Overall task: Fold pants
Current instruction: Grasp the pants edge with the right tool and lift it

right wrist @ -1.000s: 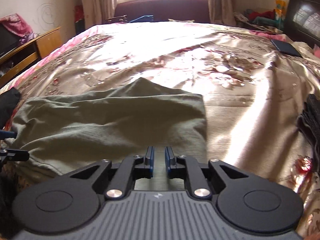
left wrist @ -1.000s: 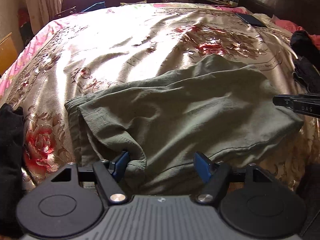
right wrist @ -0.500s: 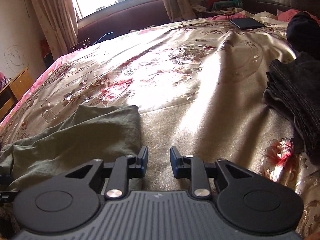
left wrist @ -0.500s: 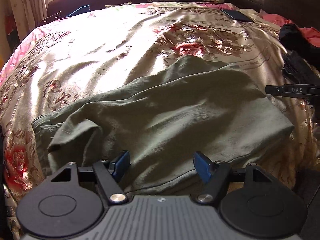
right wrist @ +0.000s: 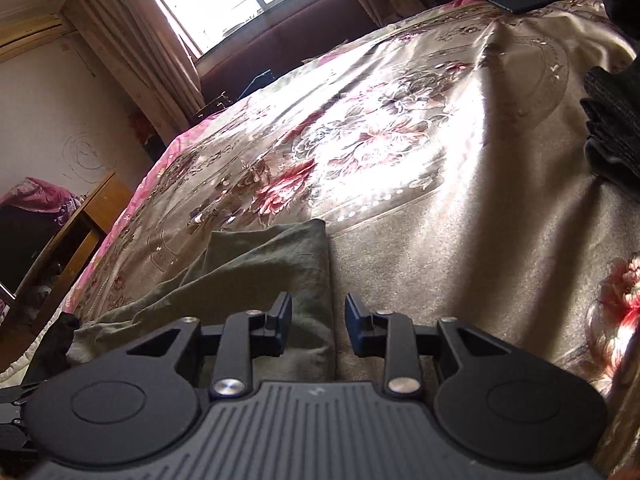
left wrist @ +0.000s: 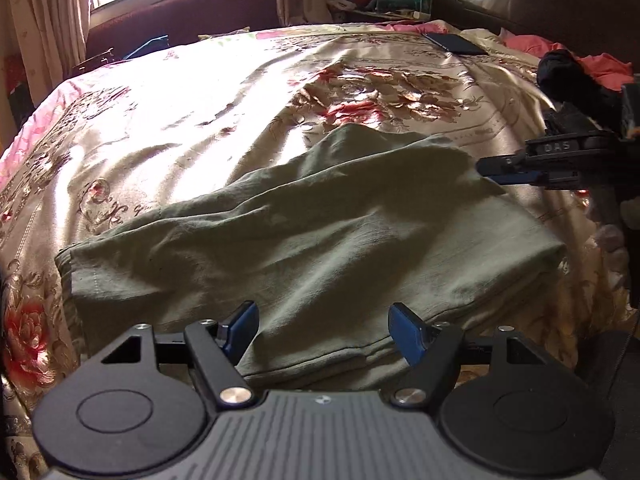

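We see one bed with a shiny floral satin cover (left wrist: 168, 128), broad and flat, which serves to spread clothing for folding. On its near half lies one pair of olive-green cotton pants (left wrist: 312, 240), folded over into a rough slab so the legs stack; creases remain along the near edge.

At the bed's far right sit dark folded garments (right wrist: 612, 128), perhaps two pieces, though the glare leaves us unsure. One flat dark rectangular device (left wrist: 456, 43) rests near the headboard.

We hold two tools. Our left hand-held gripper (left wrist: 323, 330) stands wide above the pants' near edge, gripping nothing. Our right hand-held gripper (right wrist: 318, 326) has just been opening to a narrow gap; the pants' right edge lies below it, not pinched, likely released to set the fold.
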Tool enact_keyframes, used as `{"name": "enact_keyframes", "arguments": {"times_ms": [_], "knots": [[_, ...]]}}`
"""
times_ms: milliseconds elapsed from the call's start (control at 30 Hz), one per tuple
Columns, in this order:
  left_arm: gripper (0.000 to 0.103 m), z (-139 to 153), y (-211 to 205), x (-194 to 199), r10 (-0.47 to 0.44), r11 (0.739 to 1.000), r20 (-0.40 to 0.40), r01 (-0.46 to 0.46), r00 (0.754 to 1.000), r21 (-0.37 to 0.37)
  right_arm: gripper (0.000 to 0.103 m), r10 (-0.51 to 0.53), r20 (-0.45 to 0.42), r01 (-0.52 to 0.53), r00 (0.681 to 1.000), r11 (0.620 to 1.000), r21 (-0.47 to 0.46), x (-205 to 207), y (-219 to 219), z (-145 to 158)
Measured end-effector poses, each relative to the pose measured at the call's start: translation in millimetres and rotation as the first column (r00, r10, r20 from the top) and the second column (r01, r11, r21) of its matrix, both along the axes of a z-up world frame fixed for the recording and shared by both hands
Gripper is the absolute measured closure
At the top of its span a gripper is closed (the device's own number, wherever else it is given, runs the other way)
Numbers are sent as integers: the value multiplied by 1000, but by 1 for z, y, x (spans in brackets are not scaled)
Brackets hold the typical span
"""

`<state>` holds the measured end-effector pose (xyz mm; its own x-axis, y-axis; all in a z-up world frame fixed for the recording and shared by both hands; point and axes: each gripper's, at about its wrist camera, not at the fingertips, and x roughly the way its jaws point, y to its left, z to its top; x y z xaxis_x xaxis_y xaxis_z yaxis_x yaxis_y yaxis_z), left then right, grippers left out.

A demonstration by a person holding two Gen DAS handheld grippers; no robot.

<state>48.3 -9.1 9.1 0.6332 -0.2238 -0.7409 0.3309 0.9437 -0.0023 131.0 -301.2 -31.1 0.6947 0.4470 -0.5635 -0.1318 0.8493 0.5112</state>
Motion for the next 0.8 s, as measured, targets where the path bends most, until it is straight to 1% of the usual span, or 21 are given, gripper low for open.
{"name": "enact_keyframes", "arguments": {"times_ms": [67,133,167,200,300,333,367,400,433,500,533,567,600,633,700,800], "knots": [[19,4,-15,-6,-52,999,28,52,998,-11,70,33,-14,-32,999,999,39,16,4,-5],[19,5,-33,-10,-114,993,38,115,993,-25,66,81,-26,-79,996,995,59,32,10,-9],[19,3,-43,-11,-157,987,34,158,987,-36,63,99,-27,-97,995,994,59,38,13,-10],[19,0,-54,-12,-194,980,36,196,980,-37,62,118,-29,-116,993,991,60,43,15,-11],[19,-6,-85,-12,-273,961,62,275,960,-21,61,133,-44,-128,990,987,93,55,14,-11],[19,-9,-96,-12,-294,955,76,297,953,-18,63,128,-53,-122,990,987,106,57,12,-10],[19,-12,-105,-12,-309,950,87,311,947,-5,74,118,-62,-111,991,988,107,58,11,-11],[19,-17,-114,-13,-324,946,96,324,941,19,89,104,-81,-95,991,990,103,58,8,-12],[19,-23,-121,-13,-341,940,101,338,935,47,93,93,-100,-81,991,990,119,57,4,-13],[19,-33,-130,-16,-345,937,93,337,934,94,95,78,-118,-58,990,984,169,56,-4,-17],[19,-36,-132,-20,-340,938,105,330,935,104,95,80,-117,-57,990,981,187,54,-6,-18],[18,-36,-134,-22,-341,937,120,327,932,121,95,87,-108,-66,990,980,186,54,-5,-18],[18,-37,-137,-25,-345,934,132,326,929,144,90,96,-104,-76,990,981,177,54,-3,-18],[18,-37,-140,-26,-349,932,143,326,926,159,89,108,-104,-89,989,981,174,55,-1,-19],[18,-39,-148,-25,-350,930,163,321,922,180,88,123,-105,-99,987,974,205,59,-1,-23],[17,-40,-154,-23,-327,937,187,291,926,195,86,129,-107,-102,986,968,231,60,-4,-25]]}}
